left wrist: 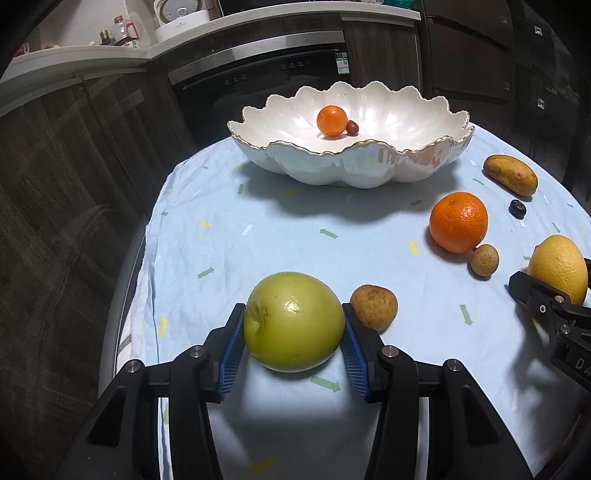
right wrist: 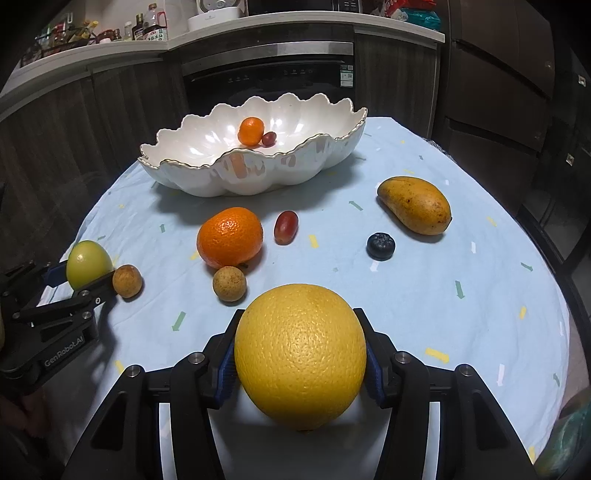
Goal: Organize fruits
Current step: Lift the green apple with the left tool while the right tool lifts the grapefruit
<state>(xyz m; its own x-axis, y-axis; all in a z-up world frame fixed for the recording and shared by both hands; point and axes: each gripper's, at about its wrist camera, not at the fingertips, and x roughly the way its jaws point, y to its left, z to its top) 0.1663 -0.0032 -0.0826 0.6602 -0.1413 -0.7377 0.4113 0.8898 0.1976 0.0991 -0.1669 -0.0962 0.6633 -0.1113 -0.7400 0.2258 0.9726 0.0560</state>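
Note:
My left gripper (left wrist: 294, 325) is shut on a green apple (left wrist: 293, 321) low over the cloth; it also shows in the right wrist view (right wrist: 88, 264). My right gripper (right wrist: 300, 354) is shut on a large yellow citrus (right wrist: 300, 356), also seen at the right edge of the left wrist view (left wrist: 559, 267). The white scalloped bowl (left wrist: 369, 166) stands at the back and holds a small orange (left wrist: 331, 120) and a red grape (left wrist: 352, 127). On the cloth lie a big orange (right wrist: 229, 236), a red grape (right wrist: 285, 227), a blueberry (right wrist: 380, 245), a mango (right wrist: 415, 205) and two brown longans (right wrist: 229, 283) (right wrist: 126, 280).
The round table wears a light blue cloth (right wrist: 461, 314) with arrow marks. Dark cabinets and an oven (right wrist: 266, 77) stand behind it. A counter shelf with bottles (right wrist: 147, 27) runs above.

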